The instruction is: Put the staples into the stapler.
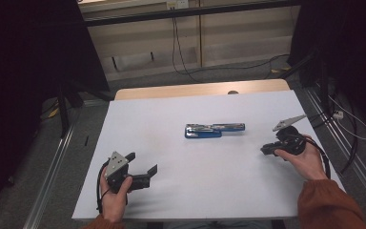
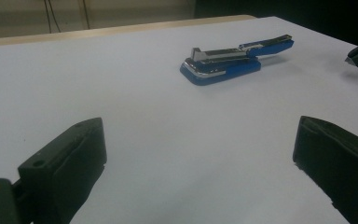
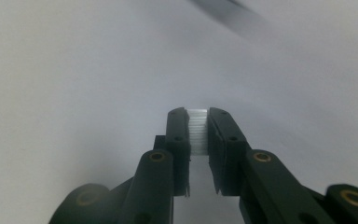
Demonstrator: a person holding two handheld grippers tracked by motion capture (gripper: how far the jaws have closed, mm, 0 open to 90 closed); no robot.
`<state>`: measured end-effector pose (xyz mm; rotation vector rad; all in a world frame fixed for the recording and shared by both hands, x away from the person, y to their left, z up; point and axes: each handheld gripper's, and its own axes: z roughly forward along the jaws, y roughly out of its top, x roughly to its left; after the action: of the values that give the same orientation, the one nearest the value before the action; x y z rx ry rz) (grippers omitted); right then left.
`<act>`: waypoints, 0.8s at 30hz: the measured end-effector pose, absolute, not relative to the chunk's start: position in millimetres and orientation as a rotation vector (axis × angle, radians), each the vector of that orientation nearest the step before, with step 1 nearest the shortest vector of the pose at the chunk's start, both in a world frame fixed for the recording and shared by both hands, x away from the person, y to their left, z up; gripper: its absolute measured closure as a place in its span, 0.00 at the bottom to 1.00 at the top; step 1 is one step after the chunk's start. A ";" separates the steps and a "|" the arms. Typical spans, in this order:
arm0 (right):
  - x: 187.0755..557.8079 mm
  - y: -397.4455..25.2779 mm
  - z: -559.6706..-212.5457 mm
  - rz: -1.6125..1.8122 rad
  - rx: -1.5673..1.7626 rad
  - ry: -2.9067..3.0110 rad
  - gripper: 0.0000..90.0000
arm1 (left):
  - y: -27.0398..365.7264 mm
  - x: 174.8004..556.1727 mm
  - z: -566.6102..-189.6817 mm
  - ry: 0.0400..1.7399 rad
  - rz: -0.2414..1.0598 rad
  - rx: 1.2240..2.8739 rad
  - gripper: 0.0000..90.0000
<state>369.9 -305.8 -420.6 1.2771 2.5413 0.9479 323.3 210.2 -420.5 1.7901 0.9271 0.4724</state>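
Right claw (image 3: 198, 130) pinching staple strip (image 3: 197, 131), left claw (image 2: 196, 168) spread, blue stapler (image 2: 228, 63) beyond

My right tongs (image 3: 198, 114) hold a small strip of pale staples (image 3: 197, 133) clamped between the jaws, ridged and whitish, standing on edge. The blue stapler (image 1: 213, 130) lies flat near the middle of the white desk (image 1: 171, 191), its chrome-topped arm swung open and stretched out lengthwise.

stapler (image 2: 235, 60): glossy blue plastic, shiny metal top. table (image 1: 181, 191): smooth matt white, wood strip at frame top. right gripper (image 3: 198, 126): matt black plastic, holds ridged whitish strip (image 3: 197, 130).
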 end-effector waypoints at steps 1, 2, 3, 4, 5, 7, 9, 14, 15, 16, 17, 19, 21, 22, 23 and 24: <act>369.7 -304.3 -419.3 0.947 1.267 2.539 0.88 | 210.2 323.6 -420.7 0.925 0.468 1.791 0.03; 369.7 -302.6 -418.4 0.952 1.250 2.538 0.88 | 210.2 323.6 -420.7 0.925 0.467 1.790 0.03; 369.8 -300.9 -417.8 0.966 1.238 2.532 0.88 | 210.3 323.5 -420.6 0.926 0.471 1.792 0.03; 370.0 -299.6 -417.3 0.977 1.229 2.530 0.88 | 210.4 323.4 -420.6 0.929 0.472 1.790 0.03; 370.1 -298.4 -416.8 0.984 1.226 2.532 0.88 | 210.4 323.2 -420.8 0.931 0.469 1.786 0.03; 370.1 -296.5 -416.3 1.007 1.217 2.528 0.88 | 211.1 323.2 -420.6 0.932 0.475 1.788 0.03; 370.4 -295.5 -415.0 1.016 1.202 2.527 0.88 | 211.4 323.8 -420.8 0.933 0.473 1.786 0.03; 371.4 -293.7 -411.6 1.057 1.176 2.513 0.88 | 211.0 324.3 -420.8 0.933 0.477 1.786 0.03; 371.8 -292.8 -411.3 1.060 1.163 2.511 0.88 | 211.0 324.4 -420.8 0.932 0.477 1.789 0.03; 372.1 -291.6 -410.9 1.059 1.143 2.511 0.88 | 210.7 324.6 -420.9 0.933 0.475 1.787 0.03; 372.1 -289.3 -409.6 1.064 1.110 2.512 0.88 | 210.6 324.6 -420.9 0.933 0.475 1.788 0.03; 372.8 -285.3 -407.4 1.062 1.092 2.518 0.88 | 210.8 324.5 -420.7 0.930 0.481 1.791 0.03; 374.2 -282.2 -406.0 1.071 1.082 2.518 0.88 | 211.1 324.5 -420.9 0.932 0.483 1.790 0.03; 374.8 -280.7 -405.9 1.076 1.081 2.520 0.88 | 211.3 324.4 -420.9 0.932 0.484 1.791 0.03; 375.7 -279.2 -406.0 1.078 1.075 2.525 0.88 | 211.6 324.5 -420.8 0.932 0.486 1.790 0.03; 376.4 -277.5 -406.3 1.080 1.069 2.527 0.88 | 211.7 324.6 -420.6 0.932 0.485 1.788 0.03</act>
<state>376.4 -277.5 -406.3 1.0689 2.5270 1.0802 324.6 211.7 -420.6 1.7879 0.9317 0.4852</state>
